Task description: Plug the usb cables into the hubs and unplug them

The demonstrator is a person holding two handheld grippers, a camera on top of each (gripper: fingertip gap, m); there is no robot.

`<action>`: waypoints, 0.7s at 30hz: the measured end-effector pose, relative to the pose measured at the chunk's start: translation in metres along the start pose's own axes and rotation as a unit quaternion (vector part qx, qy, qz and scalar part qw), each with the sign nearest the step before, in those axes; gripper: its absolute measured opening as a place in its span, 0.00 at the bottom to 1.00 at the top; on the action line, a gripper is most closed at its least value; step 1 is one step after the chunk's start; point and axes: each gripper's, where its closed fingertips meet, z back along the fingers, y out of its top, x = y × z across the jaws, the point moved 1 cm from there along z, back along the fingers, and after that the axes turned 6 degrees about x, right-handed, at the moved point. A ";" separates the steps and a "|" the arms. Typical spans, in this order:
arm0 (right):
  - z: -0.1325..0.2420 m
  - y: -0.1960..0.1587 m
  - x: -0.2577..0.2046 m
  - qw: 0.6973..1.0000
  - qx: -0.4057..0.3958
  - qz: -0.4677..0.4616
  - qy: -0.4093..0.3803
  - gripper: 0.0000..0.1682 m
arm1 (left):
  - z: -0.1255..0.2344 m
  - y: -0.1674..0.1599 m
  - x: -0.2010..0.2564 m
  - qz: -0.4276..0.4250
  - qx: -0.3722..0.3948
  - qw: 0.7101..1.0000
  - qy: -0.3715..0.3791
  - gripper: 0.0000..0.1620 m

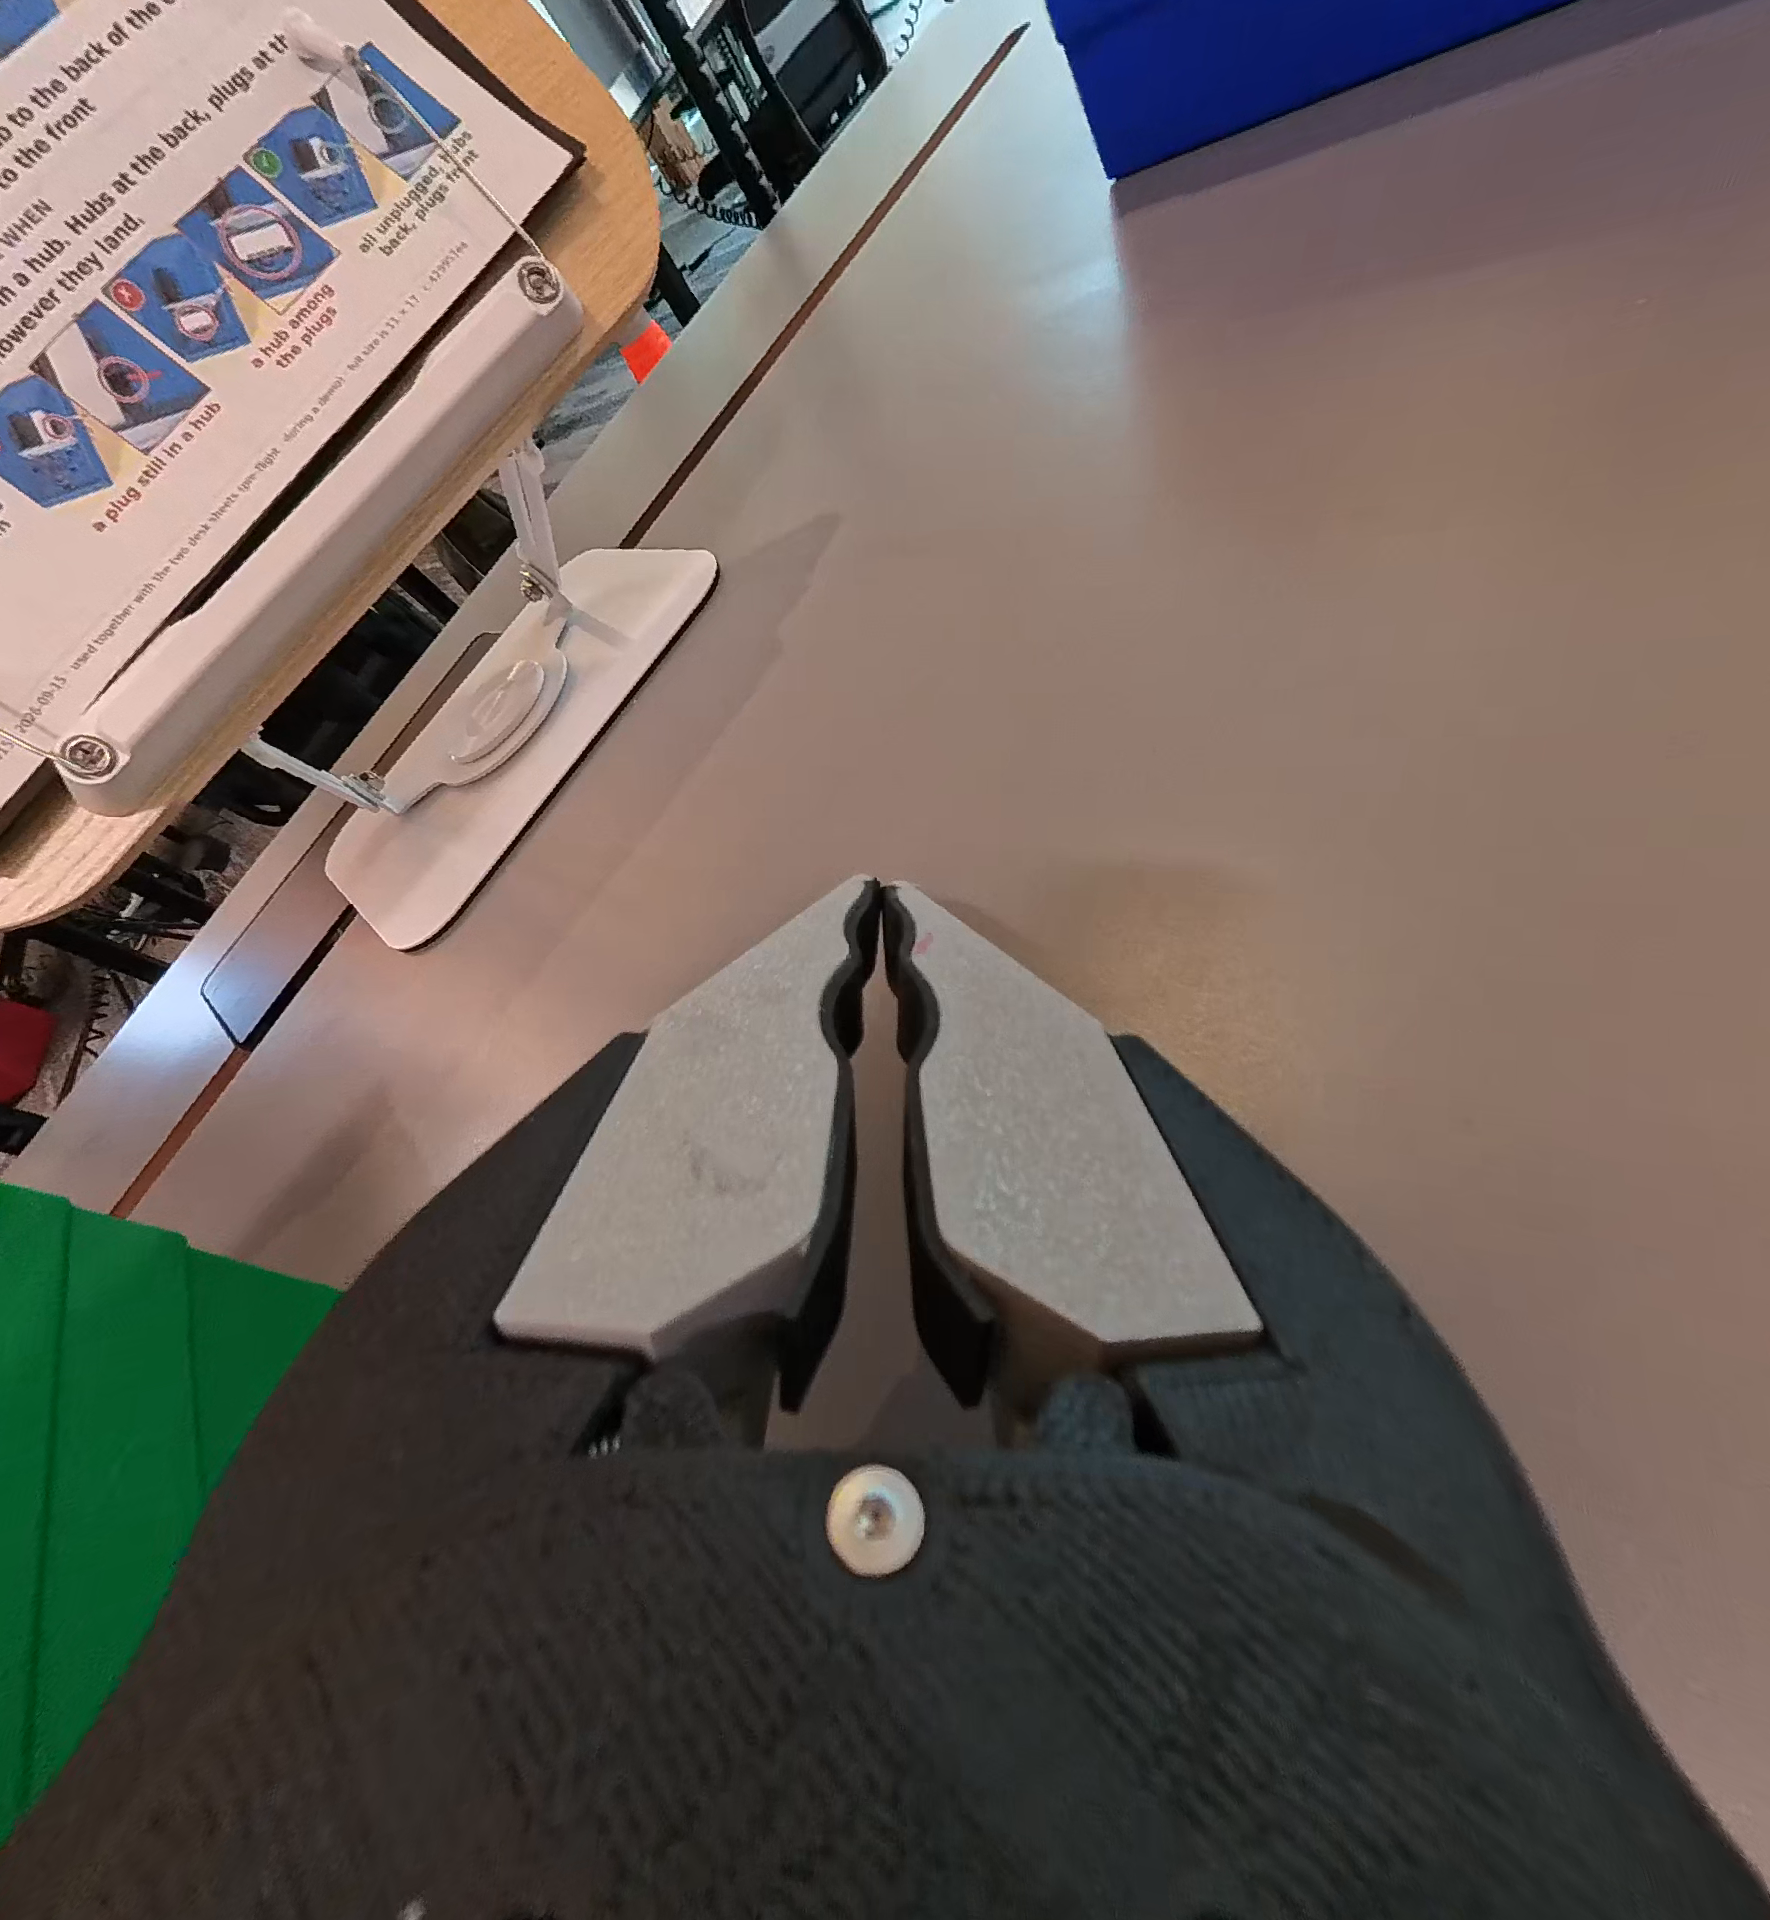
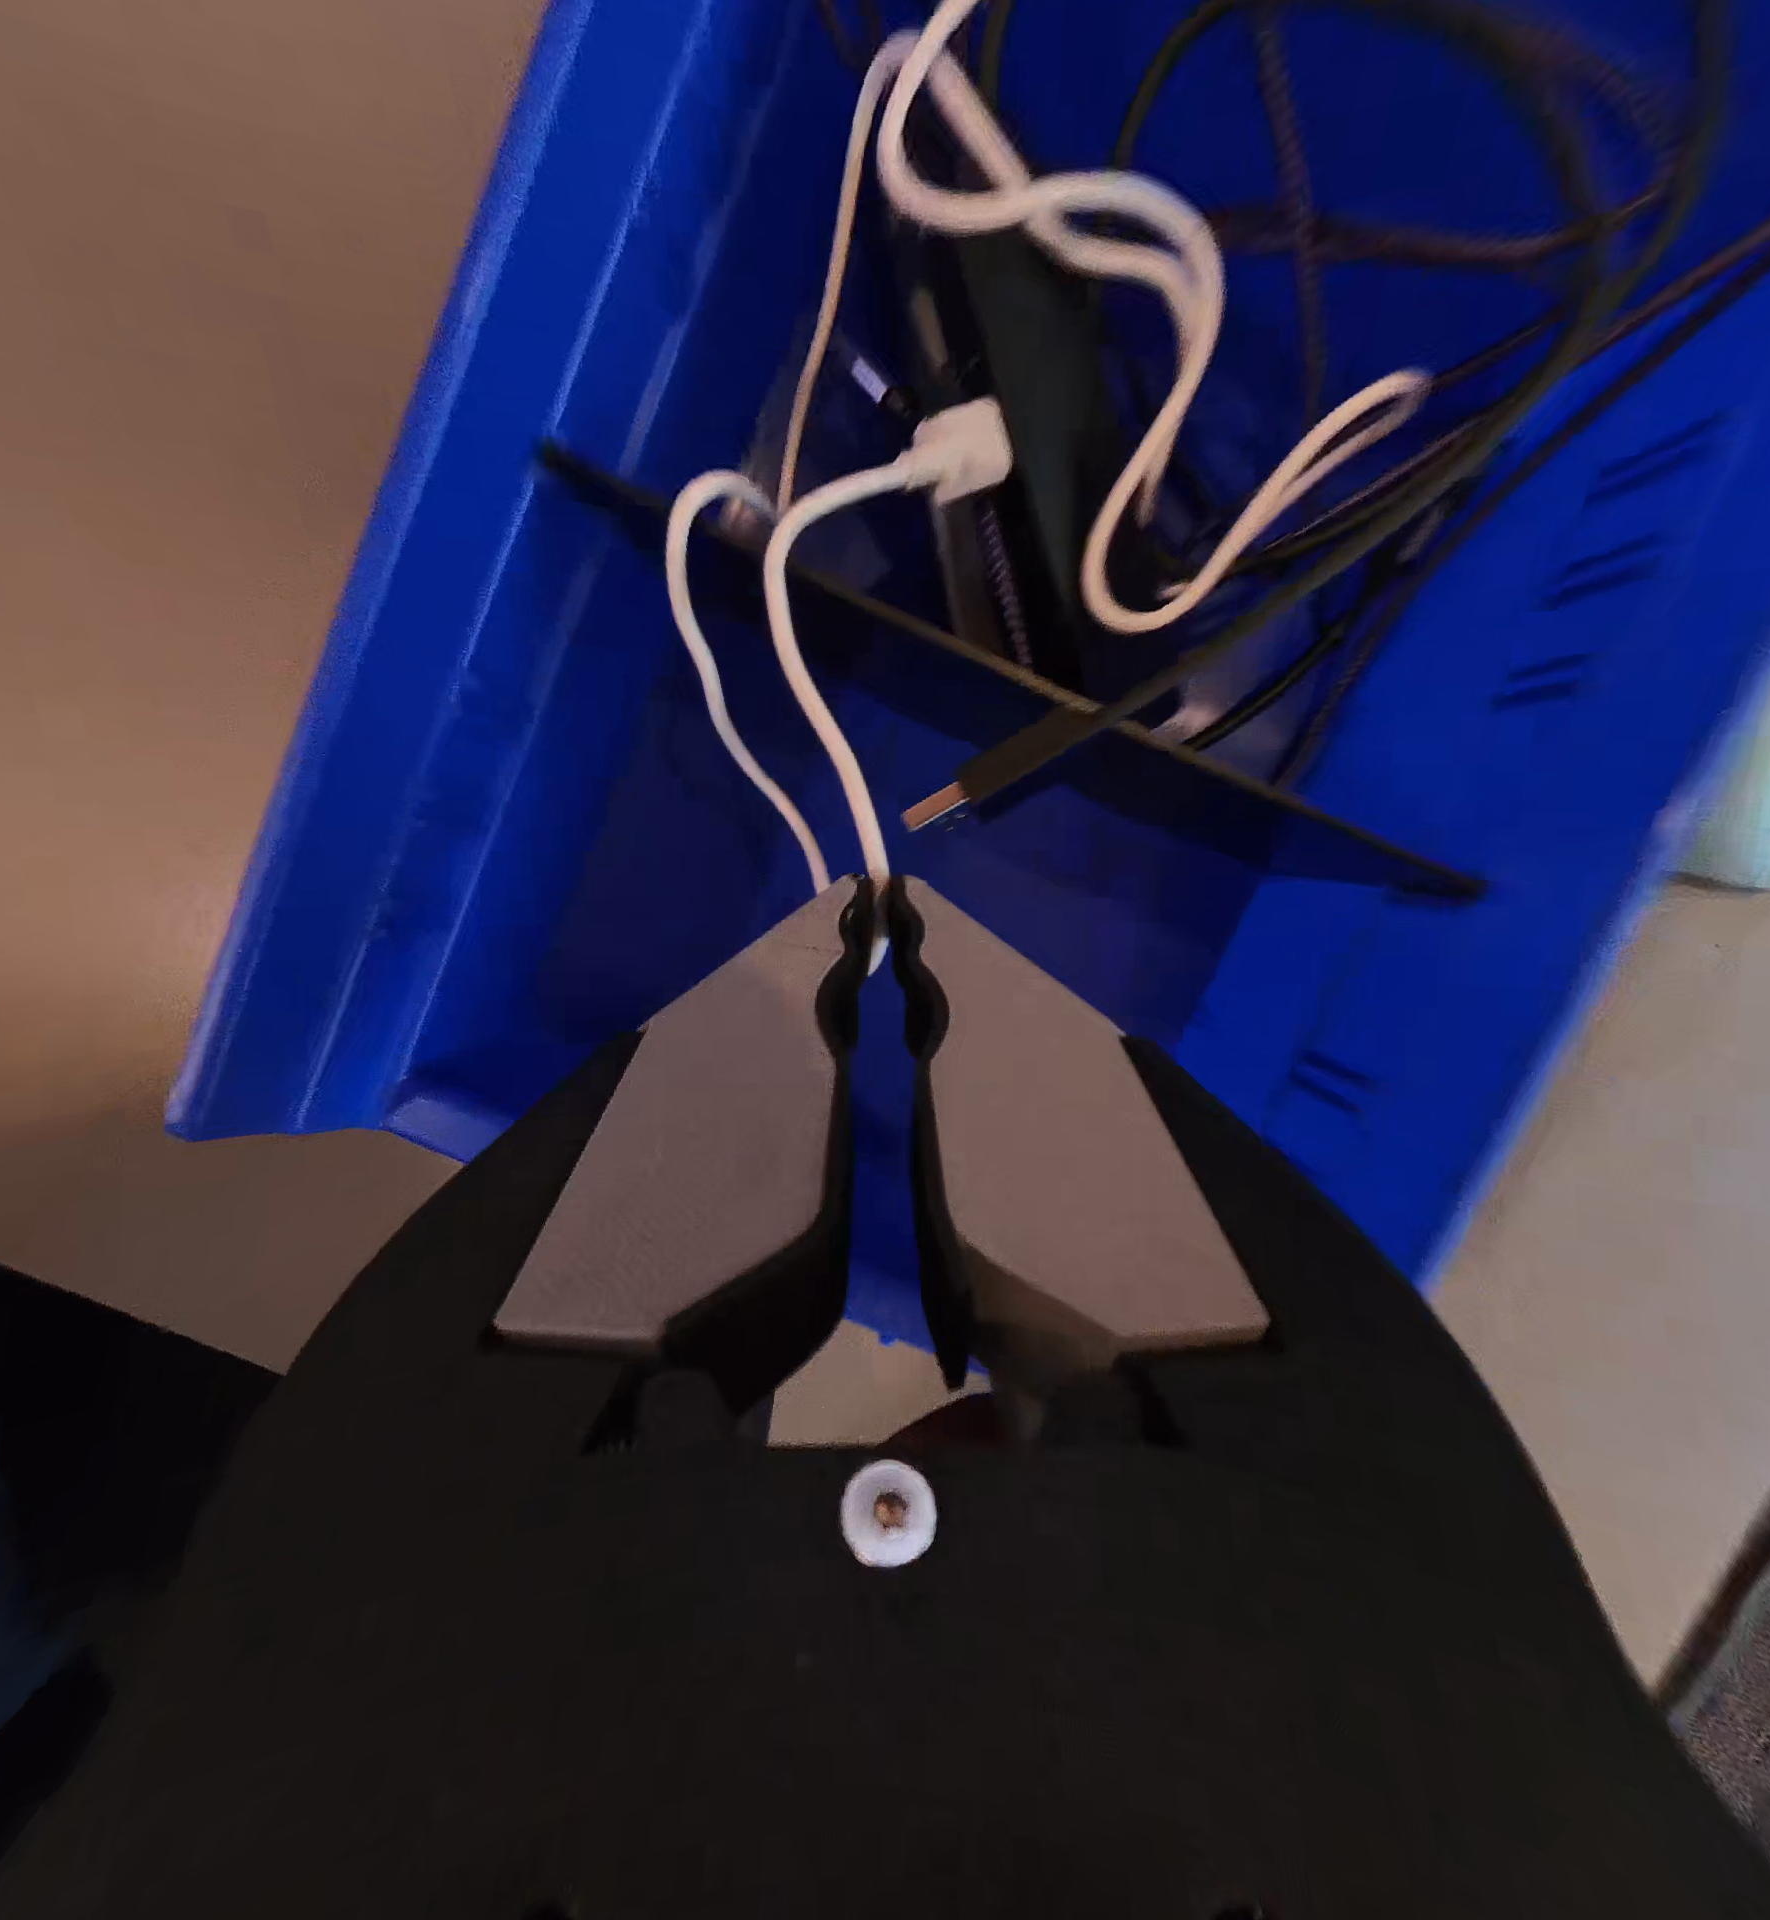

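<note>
My right gripper (image 2: 879,891) is shut on a white usb cable (image 2: 821,717), pinching a loop of it above the blue bin (image 2: 465,665). The cable's white plug (image 2: 954,447) hangs farther in, next to a dark hub (image 2: 1037,416) standing in the bin. A black usb plug (image 2: 1006,779) with a metal tip sticks out over the bin's black divider (image 2: 1224,769). Several black cables tangle behind it. My left gripper (image 1: 879,888) is shut and empty, low over the bare table (image 1: 1380,727), away from the bin (image 1: 1276,62).
A white document stand (image 1: 528,727) with a printed instruction sheet (image 1: 133,312) on a wooden board stands at the table's left edge. A green object (image 1: 60,1455) lies at the lower left. The table's edge and floor show at the right in the right wrist view (image 2: 1754,1558). Left tips to right tips: about 45 centimeters. The left tips stand about 15 centimeters off the green object (image 1: 60,1455).
</note>
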 end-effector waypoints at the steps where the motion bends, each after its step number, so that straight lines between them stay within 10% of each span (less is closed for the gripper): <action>1: 0.011 0.010 0.006 1.000 0.017 0.001 -0.018 0.00 | 0.000 0.000 0.000 0.001 0.000 1.000 -0.001 0.00; 12: 0.036 0.112 0.124 0.934 0.083 0.116 -0.327 0.01 | 0.000 0.000 -0.002 0.009 -0.001 1.000 0.003 0.00; 21: -0.062 0.063 0.121 0.970 -0.064 0.108 -0.208 0.01 | -0.001 -0.002 0.000 0.006 -0.005 1.000 -0.005 0.00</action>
